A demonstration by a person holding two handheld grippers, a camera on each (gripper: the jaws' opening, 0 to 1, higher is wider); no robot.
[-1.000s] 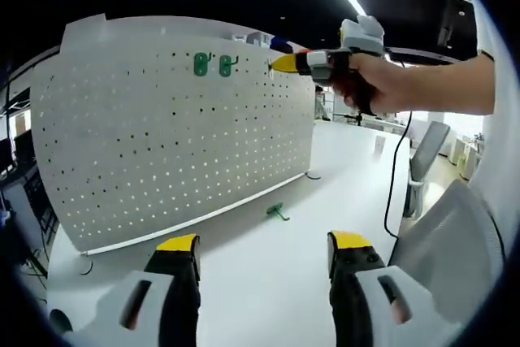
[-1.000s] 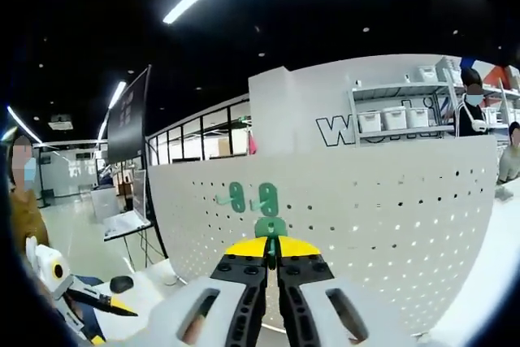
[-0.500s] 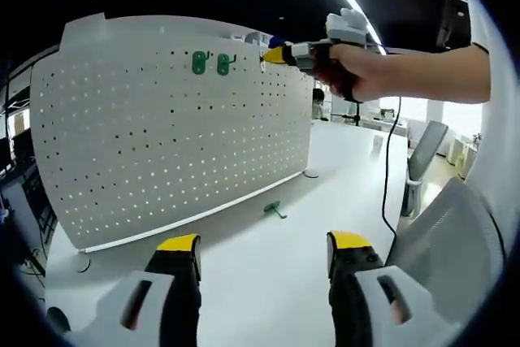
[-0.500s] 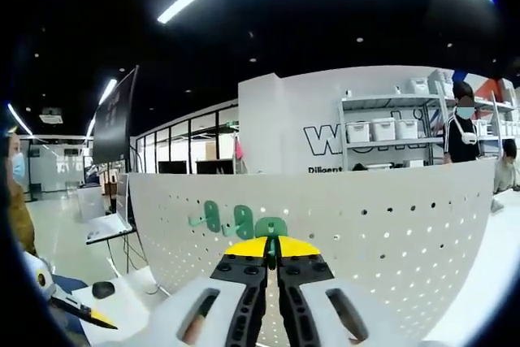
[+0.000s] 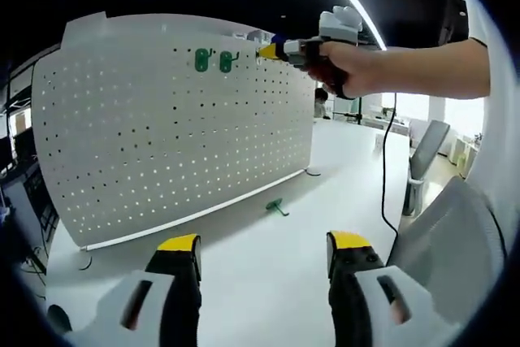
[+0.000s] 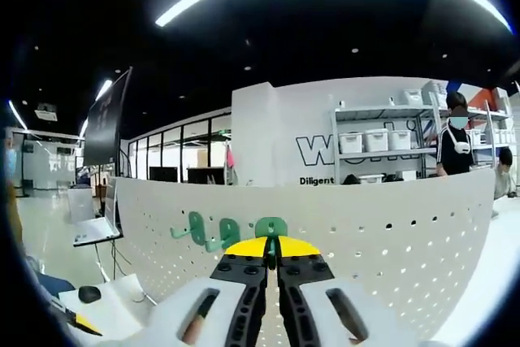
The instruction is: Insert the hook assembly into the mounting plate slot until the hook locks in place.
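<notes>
Your right gripper (image 6: 273,248) is clamped on a green hook (image 6: 270,227) at the pegboard's (image 5: 162,136) top edge, beside two mounted hooks (image 5: 213,61). Your left gripper (image 5: 262,253) hangs open; its view shows a spare hook (image 5: 276,207) on the worktop (image 5: 325,193).

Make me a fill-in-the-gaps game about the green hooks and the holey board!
1. The hooks already hanging on the white board are coloured ____.
2. The right tongs are shut on a green ____.
3. The left tongs are ____ and hold nothing.
4. One more hook lies on the ____.

Missing words: green; hook; open; table
</notes>
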